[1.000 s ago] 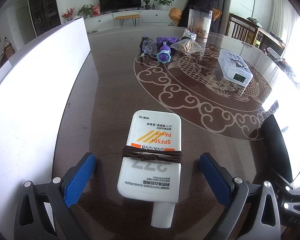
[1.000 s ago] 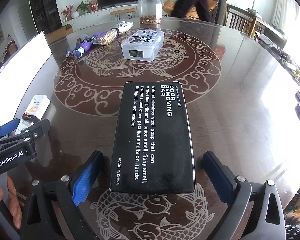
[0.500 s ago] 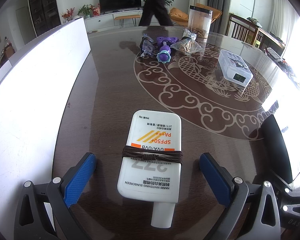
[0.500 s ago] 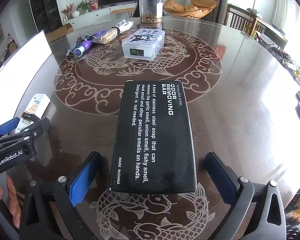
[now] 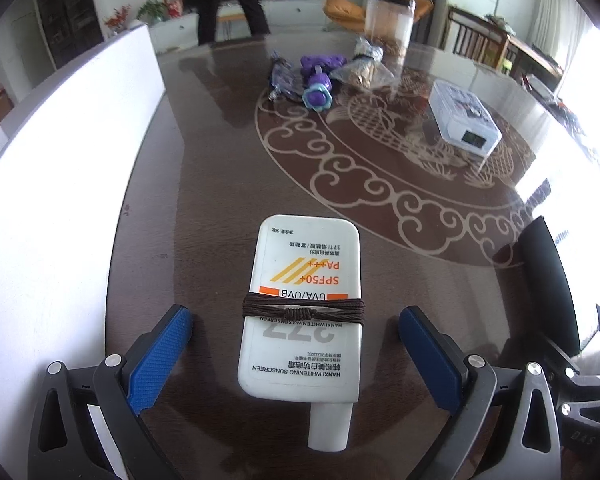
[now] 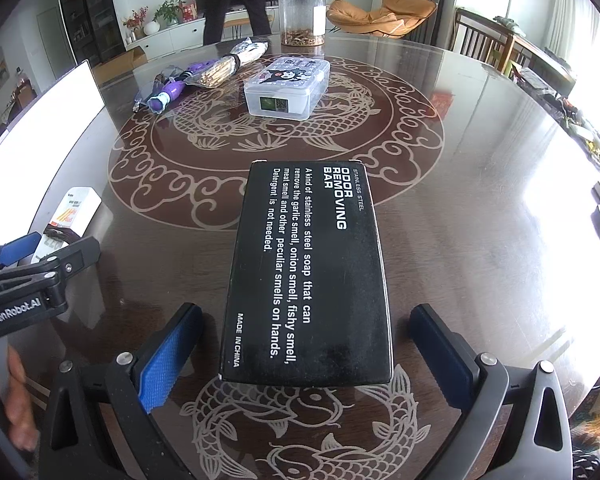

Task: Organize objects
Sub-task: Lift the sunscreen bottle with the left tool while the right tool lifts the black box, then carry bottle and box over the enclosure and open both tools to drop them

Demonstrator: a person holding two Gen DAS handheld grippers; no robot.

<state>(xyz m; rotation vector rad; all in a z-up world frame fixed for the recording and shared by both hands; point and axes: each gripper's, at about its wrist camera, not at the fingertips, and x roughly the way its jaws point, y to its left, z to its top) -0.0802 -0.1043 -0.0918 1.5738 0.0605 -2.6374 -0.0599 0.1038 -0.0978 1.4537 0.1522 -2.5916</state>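
Note:
A white sunscreen tube (image 5: pixel 302 312) with a brown cord around it lies flat on the table, cap toward me. My left gripper (image 5: pixel 296 354) is open, its blue pads on either side of the tube without touching it. A black odor-removing-bar box (image 6: pixel 308 276) lies flat between the open blue pads of my right gripper (image 6: pixel 306 354), also untouched. The tube (image 6: pixel 70 220) and the left gripper's body show at the left of the right wrist view.
A white board (image 5: pixel 60 184) stands along the table's left edge. Farther back lie a purple toy (image 5: pixel 318 86), a plastic bag of snacks (image 5: pixel 360 70), a clear lidded box (image 6: pixel 288 88) and a tall clear jar (image 6: pixel 302 16). A person walks behind the table.
Both grippers and their objects stay put. The right gripper's pads have spread slightly wider. The person in the background has walked from right to left.

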